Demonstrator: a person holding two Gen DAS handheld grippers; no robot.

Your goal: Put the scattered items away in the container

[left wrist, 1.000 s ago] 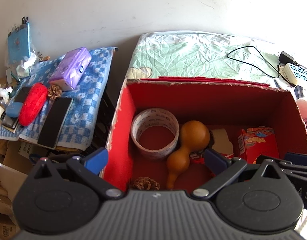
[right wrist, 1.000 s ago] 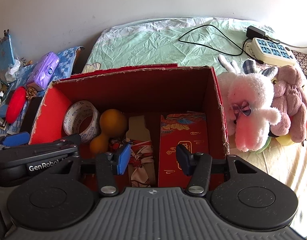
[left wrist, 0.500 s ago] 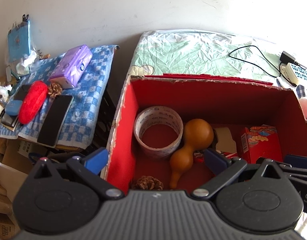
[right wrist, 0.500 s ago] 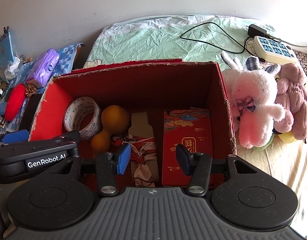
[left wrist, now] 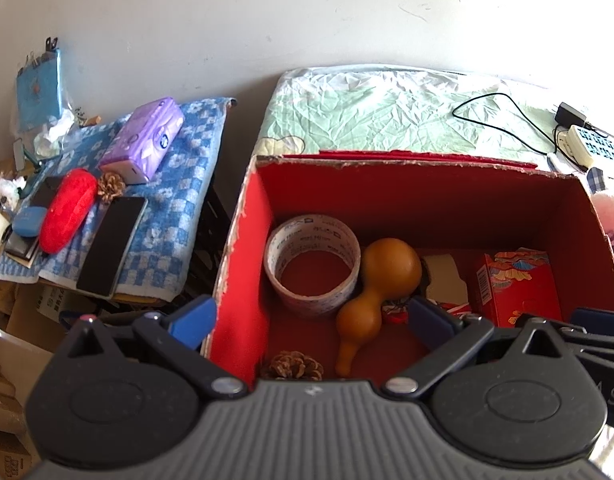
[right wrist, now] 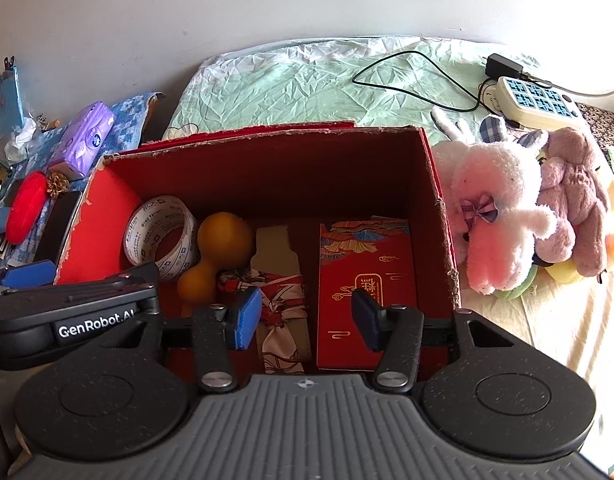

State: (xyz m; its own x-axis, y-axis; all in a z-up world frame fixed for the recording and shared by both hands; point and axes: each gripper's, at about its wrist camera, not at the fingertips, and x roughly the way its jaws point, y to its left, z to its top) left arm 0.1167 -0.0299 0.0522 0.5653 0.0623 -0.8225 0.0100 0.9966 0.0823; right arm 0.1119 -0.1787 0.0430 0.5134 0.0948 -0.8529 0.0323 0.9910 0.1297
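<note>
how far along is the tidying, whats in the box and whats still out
Done: tape roll, gourd, pine cone and red packet lie in the red box. In hand: nothing; left gripper and right gripper are open. Left: possibly the plush toys beside it.

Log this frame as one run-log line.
phase: hovering over red box | left gripper: open, empty | right gripper: open, empty | in box: tape roll, gourd, pinecone

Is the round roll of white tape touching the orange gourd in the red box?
Touching. In the left wrist view, the roll of white tape presses against the orange gourd's big bulb, with no gap.
</note>
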